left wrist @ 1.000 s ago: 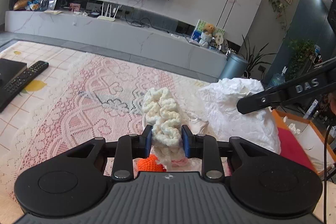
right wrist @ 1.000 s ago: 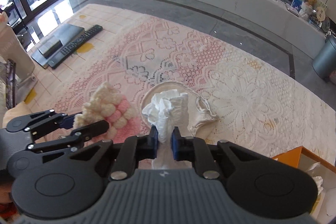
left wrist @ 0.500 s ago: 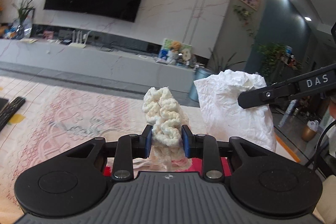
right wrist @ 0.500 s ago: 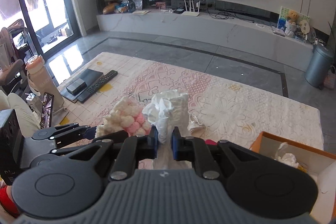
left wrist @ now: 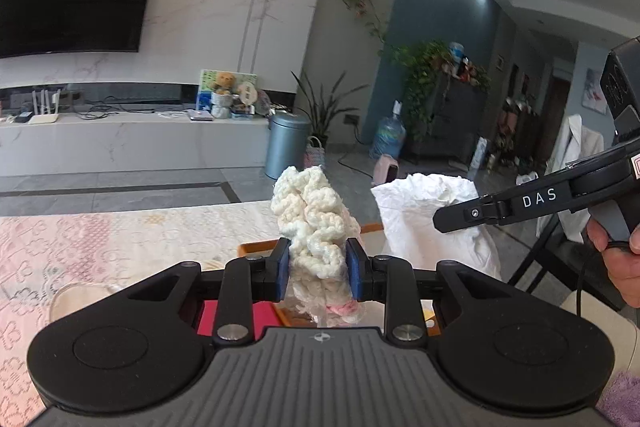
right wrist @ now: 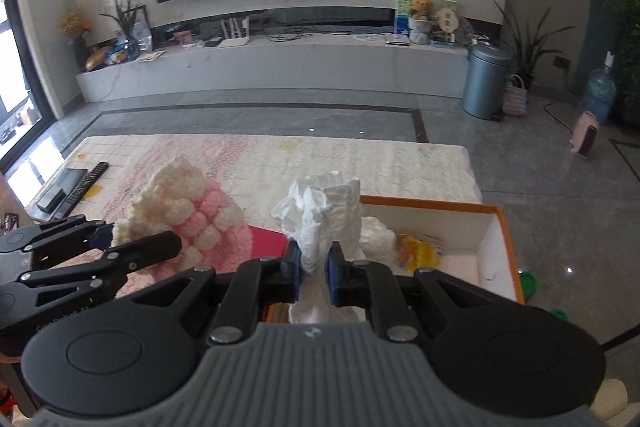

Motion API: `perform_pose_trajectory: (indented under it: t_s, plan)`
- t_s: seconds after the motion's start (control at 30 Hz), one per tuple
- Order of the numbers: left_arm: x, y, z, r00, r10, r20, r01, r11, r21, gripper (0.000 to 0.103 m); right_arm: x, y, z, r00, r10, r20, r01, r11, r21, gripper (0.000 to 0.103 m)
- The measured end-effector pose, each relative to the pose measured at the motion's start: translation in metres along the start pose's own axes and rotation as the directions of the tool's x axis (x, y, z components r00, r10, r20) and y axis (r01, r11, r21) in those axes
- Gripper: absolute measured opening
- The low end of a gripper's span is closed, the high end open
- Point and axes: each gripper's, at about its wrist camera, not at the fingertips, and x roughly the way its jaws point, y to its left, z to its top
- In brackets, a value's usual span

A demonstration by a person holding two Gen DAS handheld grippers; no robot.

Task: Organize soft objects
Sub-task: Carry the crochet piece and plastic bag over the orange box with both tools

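Observation:
My left gripper (left wrist: 319,269) is shut on a chunky knitted piece (left wrist: 314,219), cream on top and pink lower down; the same knit (right wrist: 188,215) shows at the left of the right wrist view between the left gripper's fingers (right wrist: 136,251). My right gripper (right wrist: 313,269) is shut on a crumpled white cloth (right wrist: 322,207), which rises above the pads. In the left wrist view that white cloth (left wrist: 424,211) hangs at the right under the right gripper's finger (left wrist: 500,211). Both bundles are held in the air beside an orange-rimmed white box (right wrist: 432,205).
The box holds white and yellow soft items (right wrist: 416,251). A lace-covered table (right wrist: 280,163) carries a remote and black devices (right wrist: 72,187) at its left end. A red sheet (right wrist: 266,241) lies by the box. A grey bin (right wrist: 486,81) stands on the floor beyond.
Both grippers have lifted and swung right with their bundles, from over the middle of the table to its right end by the box. Both grips are unchanged.

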Motion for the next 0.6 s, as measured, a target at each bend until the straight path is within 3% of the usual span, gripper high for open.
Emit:
perform_pose_trajectory:
  t_s: [0.17,0.43,0.6]
  plan:
    - [0.041,-0.013,0.004,0.997,-0.046,-0.066,0.048,0.998,0.031,0.032,0.017,-0.049,-0.005,0.998,-0.048,-0.051,0.051,0.997,0.064,0.011]
    - [0.105,-0.021,-0.001,0.984,-0.068,-0.162,0.074,0.997,0.028,0.032,0.081,-0.099,-0.010,0.985,-0.080,-0.155,0.099,0.988,0.122,0.012]
    - [0.147,-0.024,-0.007,0.963,-0.123,-0.238,0.120,0.992,-0.025,0.032,0.129,-0.125,-0.008,0.972,-0.110,-0.207,0.140,0.981,0.133,0.012]
